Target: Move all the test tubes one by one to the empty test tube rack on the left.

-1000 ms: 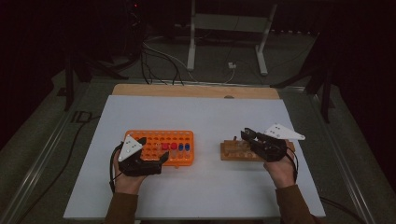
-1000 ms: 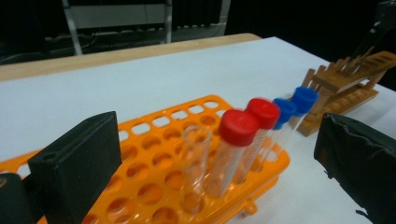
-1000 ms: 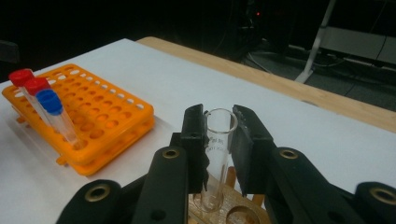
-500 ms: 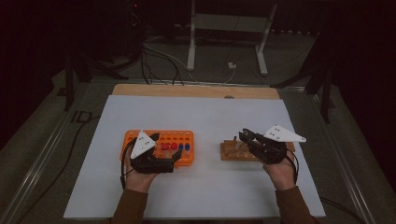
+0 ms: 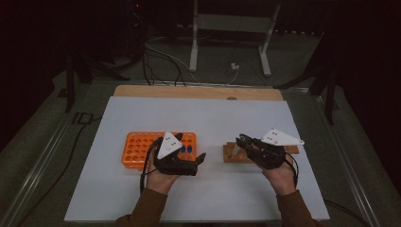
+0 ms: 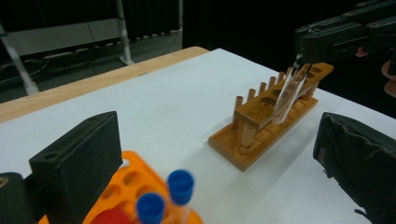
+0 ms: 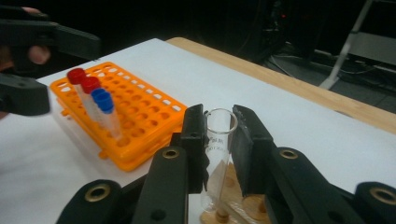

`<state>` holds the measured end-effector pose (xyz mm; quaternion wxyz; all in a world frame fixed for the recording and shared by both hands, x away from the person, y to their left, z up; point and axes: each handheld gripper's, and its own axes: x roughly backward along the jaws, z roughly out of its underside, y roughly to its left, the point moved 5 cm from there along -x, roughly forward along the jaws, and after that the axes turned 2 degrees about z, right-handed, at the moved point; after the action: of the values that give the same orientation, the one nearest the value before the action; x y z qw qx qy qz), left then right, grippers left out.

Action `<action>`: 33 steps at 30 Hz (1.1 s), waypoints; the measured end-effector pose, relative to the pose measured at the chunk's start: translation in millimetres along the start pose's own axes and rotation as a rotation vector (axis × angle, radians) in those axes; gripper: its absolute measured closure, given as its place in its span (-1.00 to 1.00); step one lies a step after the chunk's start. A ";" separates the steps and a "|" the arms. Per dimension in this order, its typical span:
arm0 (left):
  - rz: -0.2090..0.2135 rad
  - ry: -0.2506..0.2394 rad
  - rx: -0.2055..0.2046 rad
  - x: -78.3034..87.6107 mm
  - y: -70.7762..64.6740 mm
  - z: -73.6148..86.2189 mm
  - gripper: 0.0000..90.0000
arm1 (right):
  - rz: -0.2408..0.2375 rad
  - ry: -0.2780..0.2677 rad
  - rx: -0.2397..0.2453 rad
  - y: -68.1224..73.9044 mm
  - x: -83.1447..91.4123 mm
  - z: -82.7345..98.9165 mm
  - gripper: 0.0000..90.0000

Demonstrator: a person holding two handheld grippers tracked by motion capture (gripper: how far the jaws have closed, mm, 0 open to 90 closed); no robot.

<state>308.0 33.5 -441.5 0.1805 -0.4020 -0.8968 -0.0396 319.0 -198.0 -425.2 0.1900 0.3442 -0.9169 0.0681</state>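
Observation:
My right gripper is shut on a clear glass test tube. The tube is tilted, and its lower end rests at the wooden rack. In the left gripper view the same tube leans over the wooden rack under the right gripper. My left gripper is open and holds nothing, just in front of the right end of the orange tube rack. Blue-capped tubes and red-capped tubes stand in the orange rack.
Both racks sit on a white sheet over the table, with a wooden strip along its far edge. A metal stand and cables lie on the dark floor beyond.
My left gripper has moved right along the front of the orange rack, toward the wooden rack, and risen slightly. The right gripper has kept still with the tube.

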 end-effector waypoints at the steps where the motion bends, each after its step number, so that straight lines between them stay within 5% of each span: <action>1: 0.005 0.000 -0.001 -2.2 -2.3 -0.2 -0.95 | -0.008 0.000 -0.001 1.5 -0.5 0.0 0.69; 19: 0.062 0.057 -0.064 -44.6 -49.3 4.5 -0.57 | -0.119 0.026 -0.011 27.0 -8.0 0.6 0.69; 27: 0.072 0.062 -0.078 -53.8 -58.7 5.5 0.22 | -0.144 0.034 -0.016 32.2 -10.6 1.9 0.69; 33: 0.099 0.059 -0.068 -54.1 -59.1 5.5 0.63 | -0.155 0.040 -0.016 33.3 -11.8 2.9 0.69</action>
<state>296.0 -43.3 -461.5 0.1947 -0.4504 -0.8683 -0.0727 304.4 -166.4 -432.4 0.2155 0.4110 -0.8842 0.0528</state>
